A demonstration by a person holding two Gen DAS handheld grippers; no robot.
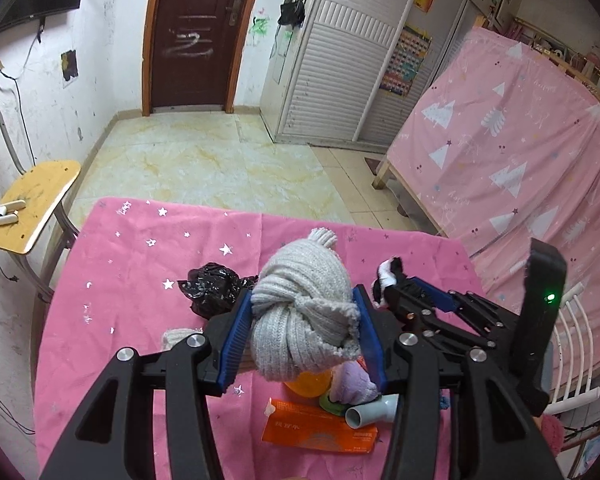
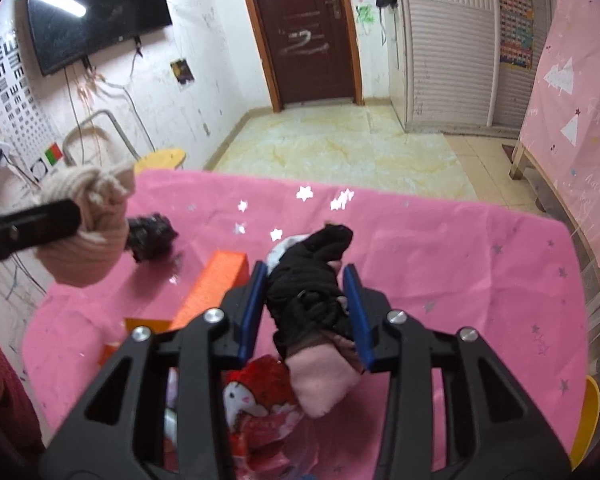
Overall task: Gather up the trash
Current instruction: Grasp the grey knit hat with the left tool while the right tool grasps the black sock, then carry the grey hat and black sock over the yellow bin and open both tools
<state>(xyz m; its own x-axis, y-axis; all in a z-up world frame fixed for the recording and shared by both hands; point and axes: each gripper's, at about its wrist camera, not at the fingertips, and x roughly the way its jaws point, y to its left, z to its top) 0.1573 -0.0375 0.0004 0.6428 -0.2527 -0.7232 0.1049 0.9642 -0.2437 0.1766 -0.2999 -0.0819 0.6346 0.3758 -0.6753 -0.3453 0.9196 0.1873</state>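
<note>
Knotted grey knit bundle (image 1: 304, 312), soft, light and squashy, is sitting clamped in the left gripper (image 1: 302, 332) above the pink table (image 1: 140, 264), while the right gripper (image 2: 308, 312) is pinching a limp black-and-pink sock bundle (image 2: 316, 312) mid-body, both looking easiest to hold at the bulky middle.

Grey ribbed knit bundle (image 1: 304, 312); black and pink sock bundle (image 2: 312, 312); pink tabletop cloth (image 1: 140, 280) with silver stars; orange box (image 1: 320, 428); crumpled black, perhaps plastic, bag (image 1: 212, 288).
</note>
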